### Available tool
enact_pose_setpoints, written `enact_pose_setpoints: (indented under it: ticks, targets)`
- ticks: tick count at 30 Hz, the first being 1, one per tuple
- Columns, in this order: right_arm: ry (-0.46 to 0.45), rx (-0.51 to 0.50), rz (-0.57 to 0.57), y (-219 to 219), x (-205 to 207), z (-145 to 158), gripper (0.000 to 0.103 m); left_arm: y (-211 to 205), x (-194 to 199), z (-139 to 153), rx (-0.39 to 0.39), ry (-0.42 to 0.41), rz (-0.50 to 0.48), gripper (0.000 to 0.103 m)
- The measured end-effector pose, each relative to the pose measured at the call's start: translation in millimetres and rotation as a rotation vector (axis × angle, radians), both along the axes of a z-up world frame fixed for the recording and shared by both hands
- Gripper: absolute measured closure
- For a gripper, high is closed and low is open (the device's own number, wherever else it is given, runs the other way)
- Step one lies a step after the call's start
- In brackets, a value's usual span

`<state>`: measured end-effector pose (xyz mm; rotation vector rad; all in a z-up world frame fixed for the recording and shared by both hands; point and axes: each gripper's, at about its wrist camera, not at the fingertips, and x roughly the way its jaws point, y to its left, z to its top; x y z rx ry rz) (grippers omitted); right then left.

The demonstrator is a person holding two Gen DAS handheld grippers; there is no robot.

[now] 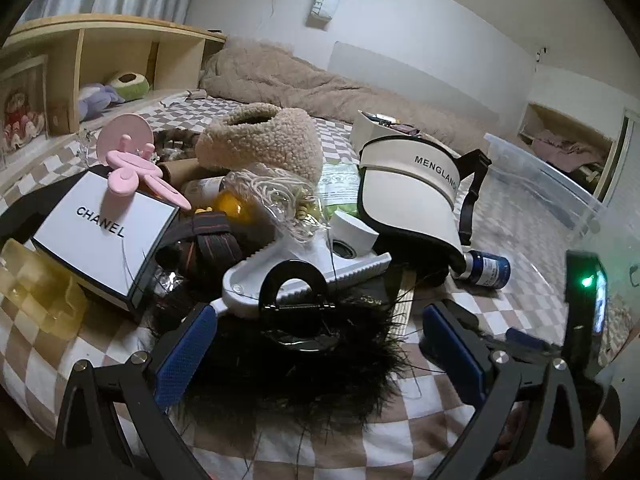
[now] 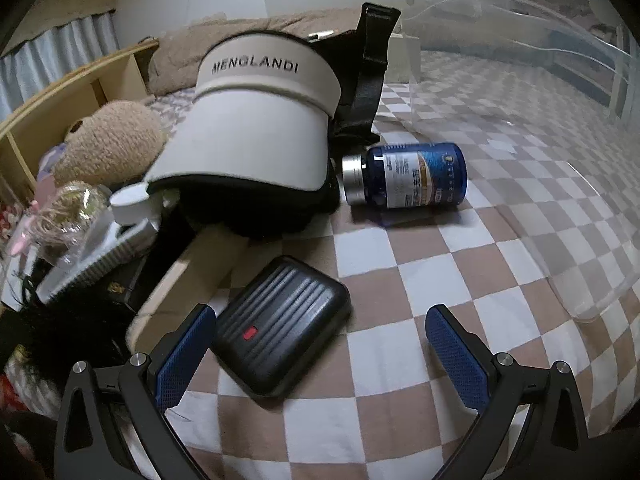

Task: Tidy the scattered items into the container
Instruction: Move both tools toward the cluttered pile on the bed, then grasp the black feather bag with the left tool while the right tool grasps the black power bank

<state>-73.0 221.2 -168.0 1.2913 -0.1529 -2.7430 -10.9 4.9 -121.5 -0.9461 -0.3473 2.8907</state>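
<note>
Scattered items lie on a checkered bedspread. My left gripper stands open over a black feathery piece with a black hair claw on top; the blue pads flank it without pressing. My right gripper is open too, low over a black ribbed case that lies just inside its left finger. A blue pill bottle lies on its side beyond the case. The white MENGLANDI visor rests beside the bottle. The clear plastic container sits at the right.
A pile fills the left wrist view: a white CHANEL box, a pink stand, a beige fleece slipper, a white comb-like tray and a yellow clip. A wooden shelf and a beige blanket lie behind.
</note>
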Motion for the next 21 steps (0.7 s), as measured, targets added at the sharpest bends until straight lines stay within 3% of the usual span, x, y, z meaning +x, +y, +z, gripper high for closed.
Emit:
enact_pose_setpoints:
  ticks: [6,13,15,21]
  targets:
    - [-0.024,-0.021,-0.007,-10,-1,-8,0.000,4,-5,-8,-0.011,-0.029,0.005,0.034]
    - [-0.021,0.062,-0.016,-30,-6,-15,0.000,5,-6,-12,-0.045,-0.032,0.029,0.047]
    - [-0.016,0.096,-0.007,-34,-6,-16,0.000,2,-6,-13,-0.048,-0.034,0.052,0.060]
    - [-0.015,0.110,-0.017,-20,0,-13,0.000,-4,-5,-14,-0.027,-0.036,0.066,0.062]
